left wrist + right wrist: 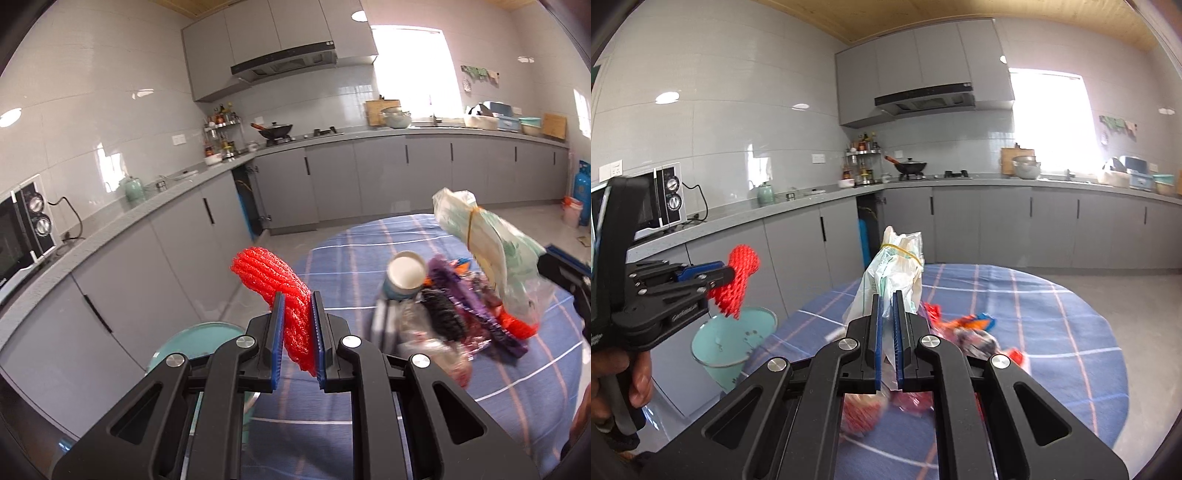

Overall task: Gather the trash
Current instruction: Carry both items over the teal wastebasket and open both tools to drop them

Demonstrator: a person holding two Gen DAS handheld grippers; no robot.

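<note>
Covering most of the lower view, a round table (1052, 332) with a blue checked cloth carries a heap of trash (454, 317) near its middle: crumpled wrappers, purple and dark pieces, a bit of red netting and a paper cup (404, 275) lying on its side with its mouth turned toward the left wrist camera. Beside the table's left edge stands a pale green bin (733, 343); the part of its inside that shows holds nothing I can make out, only small holes in the wall. Along the far walls runs a grey counter (798, 206) with a microwave (663, 199) at its left end, a green jar, a spice rack in the corner and a wok on the stove. The left gripper (297, 328) pinches a roll of red foam netting (273, 280) between its blue pads (277, 332), the jaws nearly together, and in the right wrist view it hangs in the air just above the bin's rim. The right gripper (886, 332) has its jaws pressed almost flat on a thin plastic bag (897, 273), white and green, tied round the neck with a yellow rubber band (901, 251), held above the table's near edge. A hand (613, 384) grips the left gripper's handle.
</note>
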